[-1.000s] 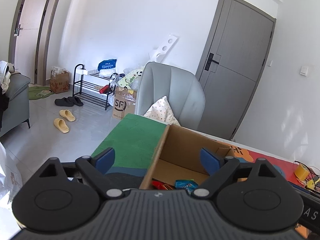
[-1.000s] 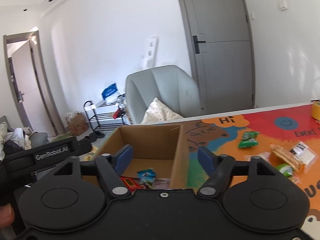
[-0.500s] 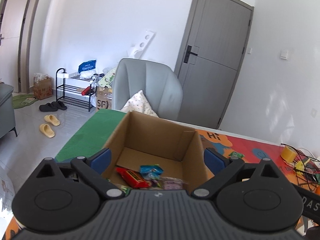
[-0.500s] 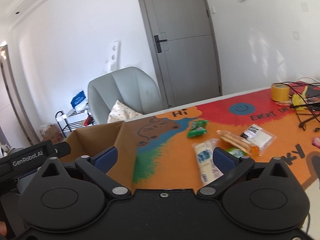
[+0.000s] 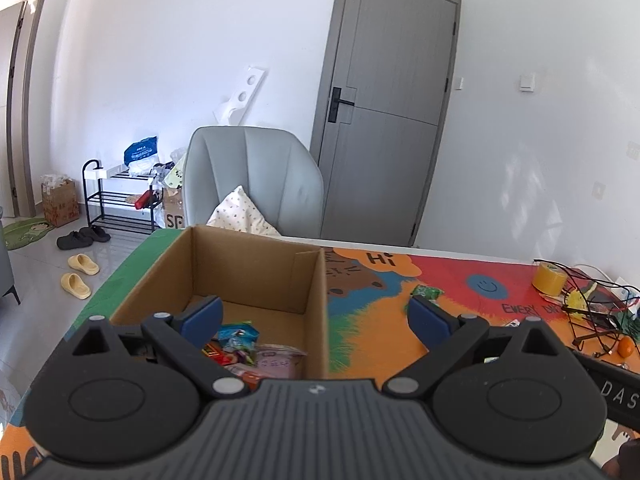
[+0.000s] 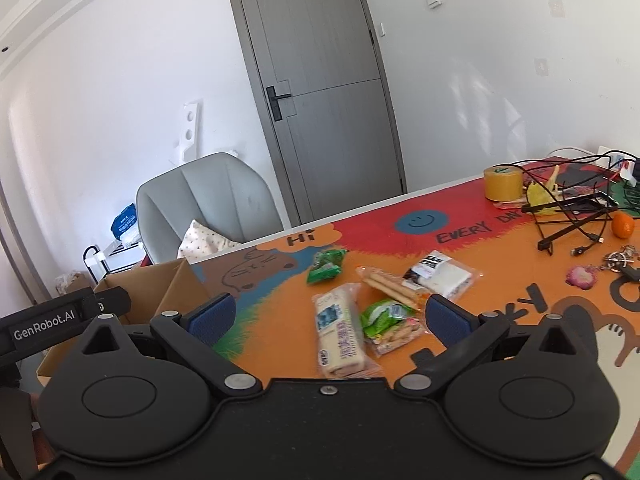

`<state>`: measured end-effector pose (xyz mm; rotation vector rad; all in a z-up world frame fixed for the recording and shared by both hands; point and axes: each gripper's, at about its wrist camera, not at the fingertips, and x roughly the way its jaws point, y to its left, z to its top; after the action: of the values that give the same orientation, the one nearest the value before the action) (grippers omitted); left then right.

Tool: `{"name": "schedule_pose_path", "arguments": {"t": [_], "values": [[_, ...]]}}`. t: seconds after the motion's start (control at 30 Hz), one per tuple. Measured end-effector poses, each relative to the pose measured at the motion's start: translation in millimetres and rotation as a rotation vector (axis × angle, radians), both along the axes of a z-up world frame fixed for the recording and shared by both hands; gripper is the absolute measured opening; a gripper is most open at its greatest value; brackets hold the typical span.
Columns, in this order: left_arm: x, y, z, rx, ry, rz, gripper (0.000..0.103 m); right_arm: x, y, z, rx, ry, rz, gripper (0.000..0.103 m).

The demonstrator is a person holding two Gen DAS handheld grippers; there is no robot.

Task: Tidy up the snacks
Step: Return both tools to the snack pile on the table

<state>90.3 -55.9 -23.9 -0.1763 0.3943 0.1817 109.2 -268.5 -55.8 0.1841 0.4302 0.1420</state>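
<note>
Snacks (image 5: pixel 244 346) already lie in your cardboard box (image 5: pixel 256 272) at the bench's (image 6: pixel 280 320) left end; more packets (image 6: pixel 340 332) wait loose mid-bench. Your left claw (image 5: pixel 316 316) spreads wide over the box's right wall, empty; your right claw (image 6: pixel 328 316) gapes wide and empty above the loose packets.

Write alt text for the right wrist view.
Open right tongs hover over snack packets scattered on a colourful table mat, empty. A cardboard box sits at left; a tape roll, cables and an orange lie at the far right.
</note>
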Motion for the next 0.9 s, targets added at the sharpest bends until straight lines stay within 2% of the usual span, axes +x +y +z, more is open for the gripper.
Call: {"name": "schedule_pose_path", "arguments": {"t": [0.27,0.4,0.9], "values": [[8.5,-30.2,-3.1,0.003,0.01,-0.064,0.098,-1.6,-32.0,-3.8,0.023,-0.002,-0.043,0.103],[15.2,-45.7,-8.2,0.037,0.03,-0.083,0.098,1.1,-46.1,-7.7,0.048,0.007,-0.052,0.103],[42.2,-77.2,-29.2,0.079,0.101,-0.132,0.098,23.3,-77.1,-29.7,0.073,0.057,-0.1,0.103]]}}
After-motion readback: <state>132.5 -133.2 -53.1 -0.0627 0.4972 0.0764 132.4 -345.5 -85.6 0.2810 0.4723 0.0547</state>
